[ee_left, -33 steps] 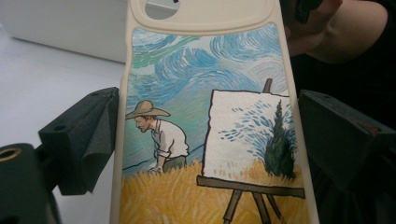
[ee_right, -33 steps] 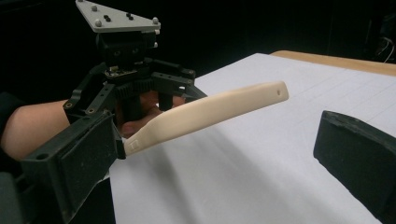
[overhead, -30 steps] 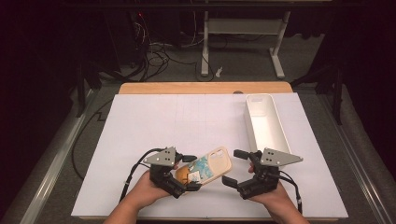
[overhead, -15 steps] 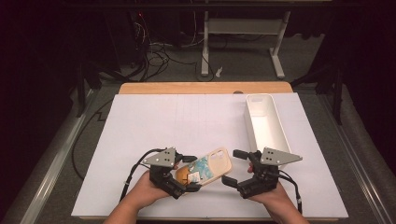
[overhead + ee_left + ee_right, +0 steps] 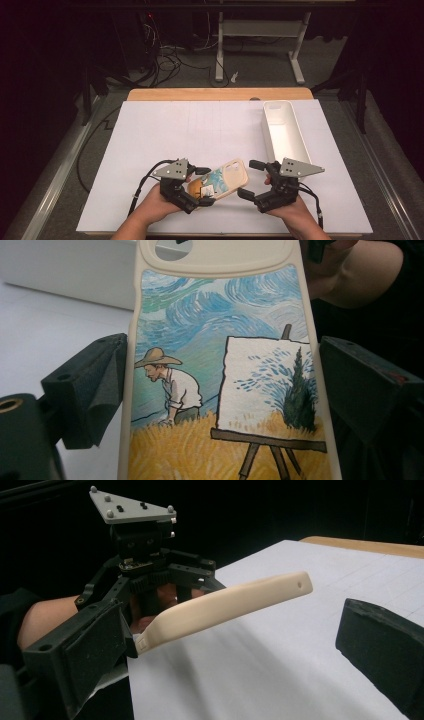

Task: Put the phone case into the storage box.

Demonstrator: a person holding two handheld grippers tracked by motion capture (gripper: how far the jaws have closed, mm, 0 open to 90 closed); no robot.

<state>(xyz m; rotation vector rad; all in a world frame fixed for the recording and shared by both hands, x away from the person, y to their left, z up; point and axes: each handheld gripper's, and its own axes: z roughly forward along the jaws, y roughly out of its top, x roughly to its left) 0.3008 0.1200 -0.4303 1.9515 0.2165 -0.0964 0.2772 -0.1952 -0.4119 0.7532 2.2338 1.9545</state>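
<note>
Left gripper clamps phone case by long edges, raised off paper; right gripper wide, empty. Case light, flexible — likely bends; grip rims, not middle.

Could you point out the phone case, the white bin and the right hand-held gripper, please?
phone case (image 5: 220,365): left gripper view, its painted back.
white bin (image 5: 299,134): high view, its right wall.
right hand-held gripper (image 5: 248,178): high view, midway between its fingertips.

Ahead of your hands the white sheet lies bare and passable, with the long white bin standing along its right side.
</note>
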